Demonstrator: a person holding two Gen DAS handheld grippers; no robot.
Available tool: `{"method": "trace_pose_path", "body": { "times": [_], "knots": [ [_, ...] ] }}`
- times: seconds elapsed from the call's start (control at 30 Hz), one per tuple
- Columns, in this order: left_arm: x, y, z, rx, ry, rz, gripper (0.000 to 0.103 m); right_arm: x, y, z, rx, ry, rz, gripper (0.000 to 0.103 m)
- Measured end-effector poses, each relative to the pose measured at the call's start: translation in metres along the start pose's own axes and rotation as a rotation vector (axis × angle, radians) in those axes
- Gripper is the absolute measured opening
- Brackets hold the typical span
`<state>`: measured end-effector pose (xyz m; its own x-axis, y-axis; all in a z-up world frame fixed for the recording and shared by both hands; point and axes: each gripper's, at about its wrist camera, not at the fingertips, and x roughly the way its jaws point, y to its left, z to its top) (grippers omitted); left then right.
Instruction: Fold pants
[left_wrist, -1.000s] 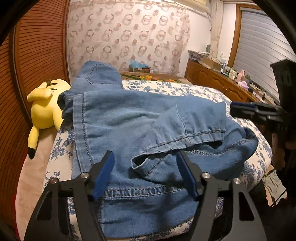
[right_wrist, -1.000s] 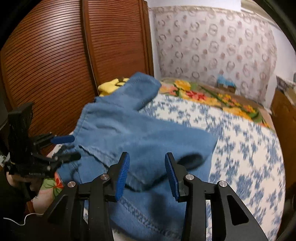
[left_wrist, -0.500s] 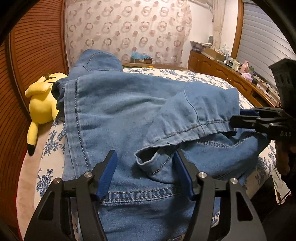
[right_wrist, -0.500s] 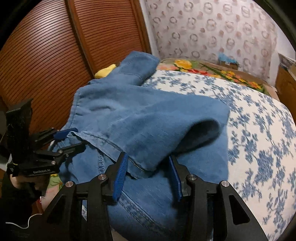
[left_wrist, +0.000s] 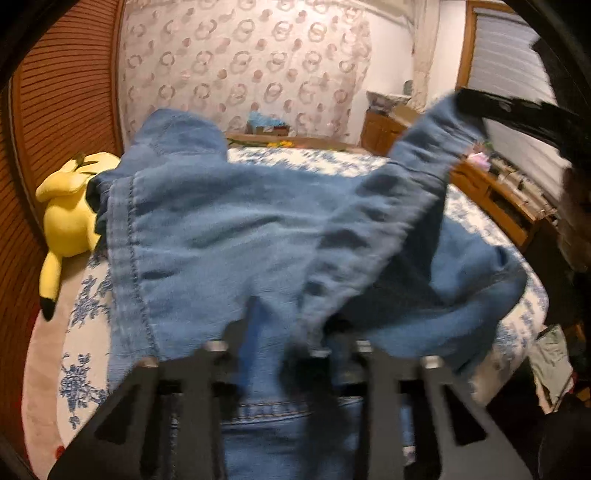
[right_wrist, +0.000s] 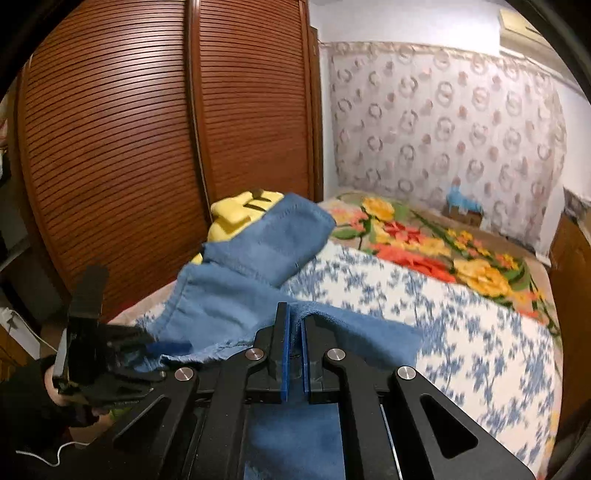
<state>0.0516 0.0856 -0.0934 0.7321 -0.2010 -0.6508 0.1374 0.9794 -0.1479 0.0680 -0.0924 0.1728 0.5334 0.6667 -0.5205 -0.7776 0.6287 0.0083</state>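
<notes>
Blue denim pants (left_wrist: 229, 236) lie on the floral bedspread (left_wrist: 85, 369), their far end propped against the yellow plush. My left gripper (left_wrist: 284, 332) is shut on a fold of the pants' near hem, which drapes over its fingers. My right gripper (right_wrist: 293, 325) is shut on another edge of the pants (right_wrist: 236, 302) and holds it raised; it shows at the upper right of the left wrist view (left_wrist: 517, 110). The left gripper shows at the lower left of the right wrist view (right_wrist: 122, 354).
A yellow plush toy (left_wrist: 70, 206) lies at the bed's left edge by the brown slatted wardrobe doors (right_wrist: 147, 147). A flowered blanket (right_wrist: 424, 243) covers the bed's far end. A wooden dresser (left_wrist: 491, 192) stands right of the bed.
Both grippers have closed on the pants' hem and lifted it. The right gripper has risen higher, pulling the cloth up off the bed.
</notes>
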Motion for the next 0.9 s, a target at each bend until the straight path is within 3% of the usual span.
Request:
{"method": "trace_pose_path", "body": {
  "times": [0.23, 0.33, 0.47, 0.7, 0.8, 0.87, 0.9],
  "knots": [
    [-0.073, -0.015, 0.007, 0.005, -0.134, -0.056, 0.010, 0.018, 0.014, 0.047, -0.073, -0.042, 0.018, 0.005],
    [-0.096, -0.007, 0.007, -0.005, -0.162, -0.045, 0.010, 0.044, 0.017, 0.064, -0.098, -0.037, 0.066, 0.005],
    [-0.101, 0.012, -0.003, -0.029, -0.145, 0.008, 0.009, 0.079, 0.035, 0.081, -0.136, 0.007, 0.121, 0.005],
    [-0.078, 0.039, -0.030, -0.102, -0.032, 0.057, 0.011, 0.152, 0.050, 0.072, -0.138, 0.161, 0.207, 0.005],
    [-0.076, 0.041, -0.032, -0.095, -0.013, 0.084, 0.020, 0.167, 0.052, 0.067, -0.160, 0.217, 0.220, 0.022],
    [-0.077, 0.041, -0.032, -0.094, -0.018, 0.100, 0.029, 0.168, 0.034, 0.066, -0.168, 0.209, 0.196, 0.040],
    [-0.078, 0.042, -0.031, -0.095, -0.027, 0.106, 0.031, 0.169, 0.032, 0.067, -0.163, 0.200, 0.181, 0.041]
  ]
}}
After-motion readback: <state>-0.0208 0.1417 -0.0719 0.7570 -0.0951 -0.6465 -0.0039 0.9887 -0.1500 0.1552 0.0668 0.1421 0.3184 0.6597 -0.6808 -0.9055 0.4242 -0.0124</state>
